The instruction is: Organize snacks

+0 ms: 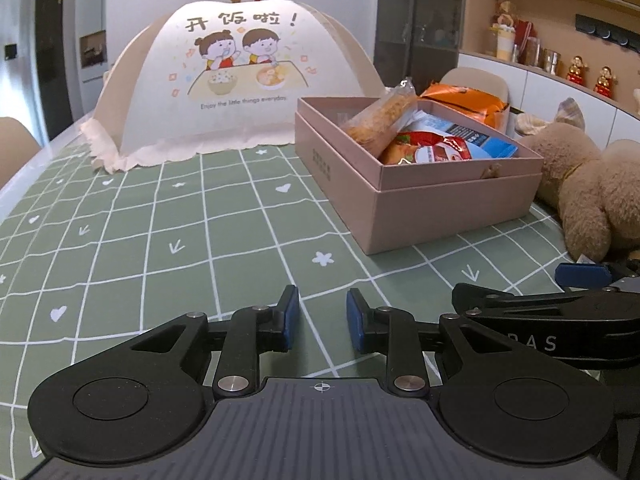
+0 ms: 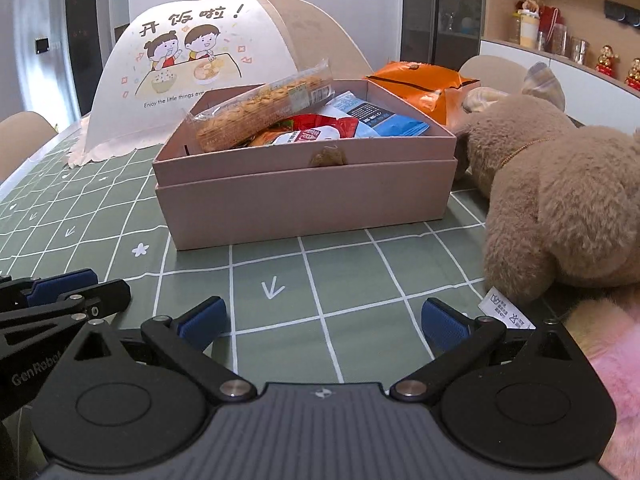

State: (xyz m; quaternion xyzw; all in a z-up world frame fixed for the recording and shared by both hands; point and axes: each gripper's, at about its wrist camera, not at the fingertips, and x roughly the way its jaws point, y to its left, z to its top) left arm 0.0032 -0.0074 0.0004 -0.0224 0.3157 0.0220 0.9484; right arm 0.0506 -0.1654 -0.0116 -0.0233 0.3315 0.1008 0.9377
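Evidently gathered already: a long biscuit sleeve (image 2: 264,110) propped aslant on the far-left rim of the pink box (image 2: 304,200), a red packet (image 2: 316,130) and a blue-and-white packet (image 2: 384,118) lying lower inside; piled loosely rather than laid flat, probably dropped in one after another, hence the sleeve riding high over the edge instead of lying down within; box seated in its own upturned lid, presumably to keep both parts together and the mouth free for loading. Left outside, just behind the far-right corner of the box: an orange bag (image 2: 424,88), bulky, perhaps the one snack not yet stowed, though hard to say whether meant for this box at all. Close against the right wall of the box: a brown plush toy (image 2: 560,200), sprawled on the green checked tablecloth (image 2: 340,280), no part of the job, merely crowding the approach from that side. Farther back, beyond the box: a printed mesh food cover (image 1: 236,80), well clear.

Now the tools, both low over bare cloth near the table's near edge, short of the box: right gripper (image 2: 324,322) spread as wide as possible, nothing between the blue pads, nothing touched; left gripper (image 1: 322,318) drawn in to a narrow gap, likewise empty, only tablecloth showing through; the two side by side, nearly touching.
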